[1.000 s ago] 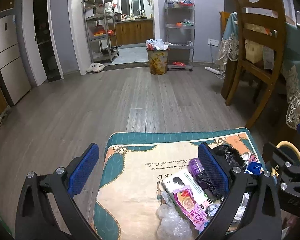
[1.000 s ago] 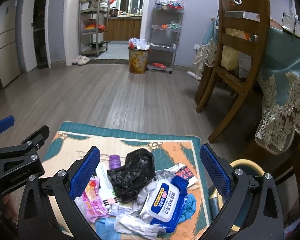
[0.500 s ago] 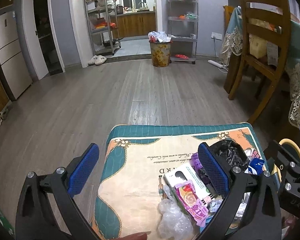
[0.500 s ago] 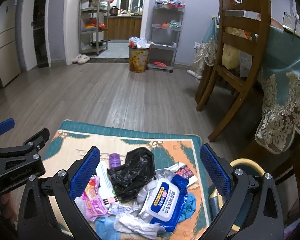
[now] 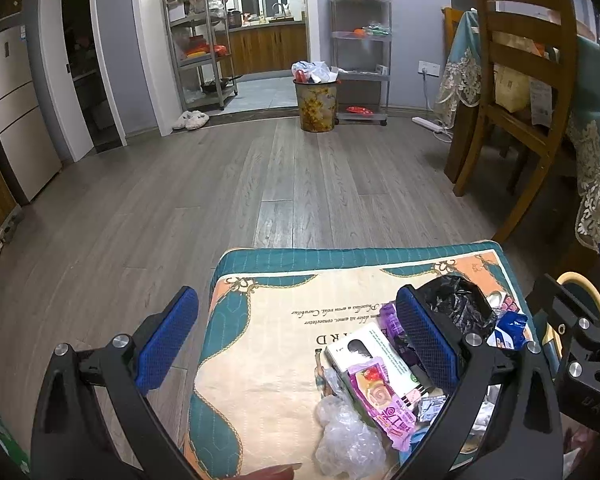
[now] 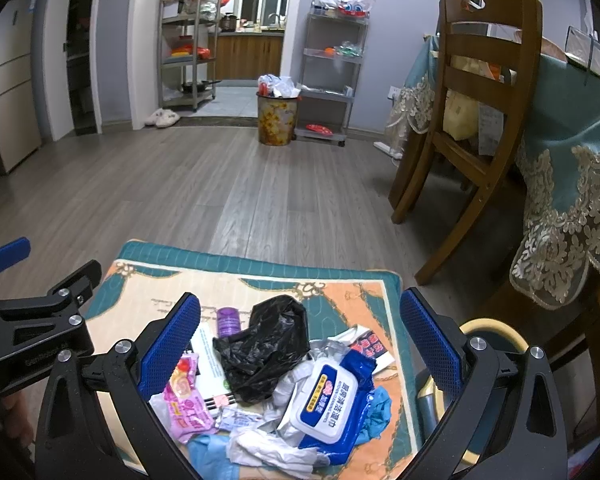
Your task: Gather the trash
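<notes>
A pile of trash lies on a teal and cream patterned cushion [image 6: 340,280]: a crumpled black plastic bag [image 6: 268,344], a blue and white wet-wipes pack [image 6: 328,404], a pink snack wrapper [image 6: 186,400], a purple cap [image 6: 228,320] and white tissue. My right gripper [image 6: 300,348] hovers open just above the pile, holding nothing. My left gripper [image 5: 296,344] is open too, over the cushion [image 5: 268,336] left of the pile, its right finger beside the black bag [image 5: 456,304]. A white box [image 5: 364,356] and pink wrapper [image 5: 384,404] lie between the left gripper's fingers.
A full flowered trash bin [image 6: 277,118] stands far across the wood floor by metal shelves [image 6: 332,68]. A wooden chair [image 6: 476,104] and a table with a lace-edged cloth [image 6: 572,184] are at the right. A yellow-rimmed round object [image 6: 488,332] sits beside the cushion.
The left gripper has lowered and tipped slightly toward the cushion. The right gripper has barely moved. Both stay open.
</notes>
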Available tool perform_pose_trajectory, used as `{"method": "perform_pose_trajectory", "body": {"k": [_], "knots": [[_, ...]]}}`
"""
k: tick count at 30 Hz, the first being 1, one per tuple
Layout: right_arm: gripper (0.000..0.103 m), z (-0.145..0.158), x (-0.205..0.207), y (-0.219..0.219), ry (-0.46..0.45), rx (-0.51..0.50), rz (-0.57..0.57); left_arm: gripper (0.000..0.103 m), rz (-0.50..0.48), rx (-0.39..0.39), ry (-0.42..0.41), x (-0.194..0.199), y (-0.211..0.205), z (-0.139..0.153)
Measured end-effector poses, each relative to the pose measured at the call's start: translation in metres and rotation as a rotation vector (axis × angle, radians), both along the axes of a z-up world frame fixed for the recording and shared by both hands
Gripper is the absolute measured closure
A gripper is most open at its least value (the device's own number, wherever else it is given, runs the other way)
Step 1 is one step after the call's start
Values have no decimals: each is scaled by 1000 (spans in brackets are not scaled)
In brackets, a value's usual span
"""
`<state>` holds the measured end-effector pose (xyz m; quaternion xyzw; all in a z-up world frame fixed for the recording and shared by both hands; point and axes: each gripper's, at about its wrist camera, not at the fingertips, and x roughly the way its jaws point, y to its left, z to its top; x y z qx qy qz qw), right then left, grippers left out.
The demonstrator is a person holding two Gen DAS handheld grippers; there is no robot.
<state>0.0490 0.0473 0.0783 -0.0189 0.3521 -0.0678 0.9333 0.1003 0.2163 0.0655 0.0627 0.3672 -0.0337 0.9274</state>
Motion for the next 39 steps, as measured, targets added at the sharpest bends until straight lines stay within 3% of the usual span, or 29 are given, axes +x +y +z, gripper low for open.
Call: {"method": "perform_pose_trajectory", "body": {"k": [5, 13, 28, 39], "knots": [[4, 0, 0, 0, 0, -1, 0, 6, -1, -15, -40, -6, 2, 3], [4, 0, 0, 0, 0, -1, 0, 6, 1, -18, 1, 0, 1, 0], [4, 1, 0, 0, -1, -3, 1, 6, -10, -22, -32, -6, 1, 3], [4, 1, 0, 0, 1, -2, 2, 6, -21, -7, -9, -3, -1, 1]]}}
